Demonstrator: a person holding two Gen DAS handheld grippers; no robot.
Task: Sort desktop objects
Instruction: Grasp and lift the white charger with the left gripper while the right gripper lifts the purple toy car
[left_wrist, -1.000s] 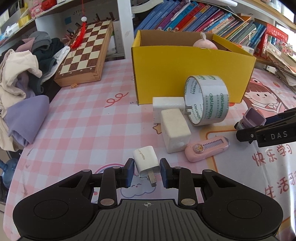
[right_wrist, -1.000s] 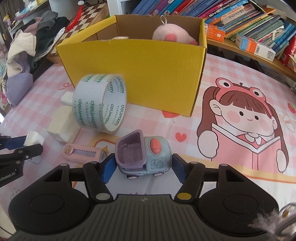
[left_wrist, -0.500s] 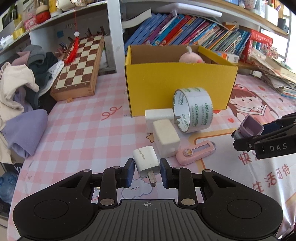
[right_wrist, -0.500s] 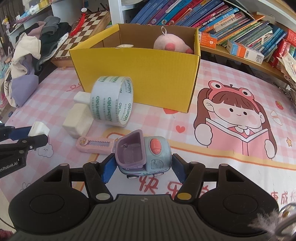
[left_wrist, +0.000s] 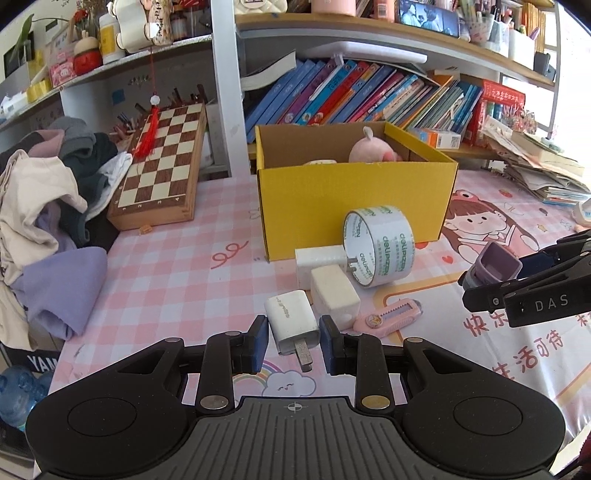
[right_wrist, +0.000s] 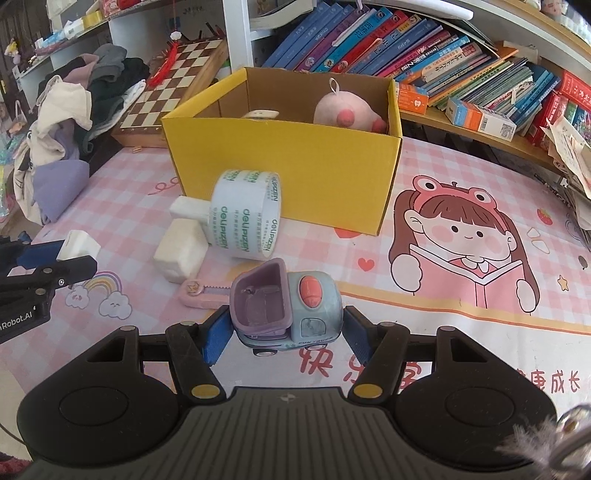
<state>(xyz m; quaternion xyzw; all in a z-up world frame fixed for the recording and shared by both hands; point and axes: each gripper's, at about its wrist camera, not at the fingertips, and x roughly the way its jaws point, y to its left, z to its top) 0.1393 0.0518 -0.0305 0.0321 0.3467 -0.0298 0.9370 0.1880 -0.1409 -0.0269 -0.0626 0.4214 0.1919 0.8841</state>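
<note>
My left gripper (left_wrist: 293, 341) is shut on a white charger plug (left_wrist: 291, 320) and holds it above the table. It also shows in the right wrist view (right_wrist: 79, 245). My right gripper (right_wrist: 282, 328) is shut on a small blue and purple toy truck (right_wrist: 284, 301), raised off the table; the truck also shows in the left wrist view (left_wrist: 495, 263). A yellow cardboard box (left_wrist: 354, 199) stands ahead with a pink plush pig (right_wrist: 347, 112) inside. In front of it lie a tape roll (left_wrist: 380, 245), two white blocks (left_wrist: 334, 297) and a pink utility knife (left_wrist: 388, 319).
A folded chessboard (left_wrist: 162, 170) leans at the back left. A heap of clothes (left_wrist: 48, 206) covers the table's left edge. Book rows (left_wrist: 369, 96) fill the shelf behind the box, and stacked papers (left_wrist: 539, 173) lie at the far right.
Both grippers have risen and pulled back from the box with their objects still held. The box's inside now shows more.
</note>
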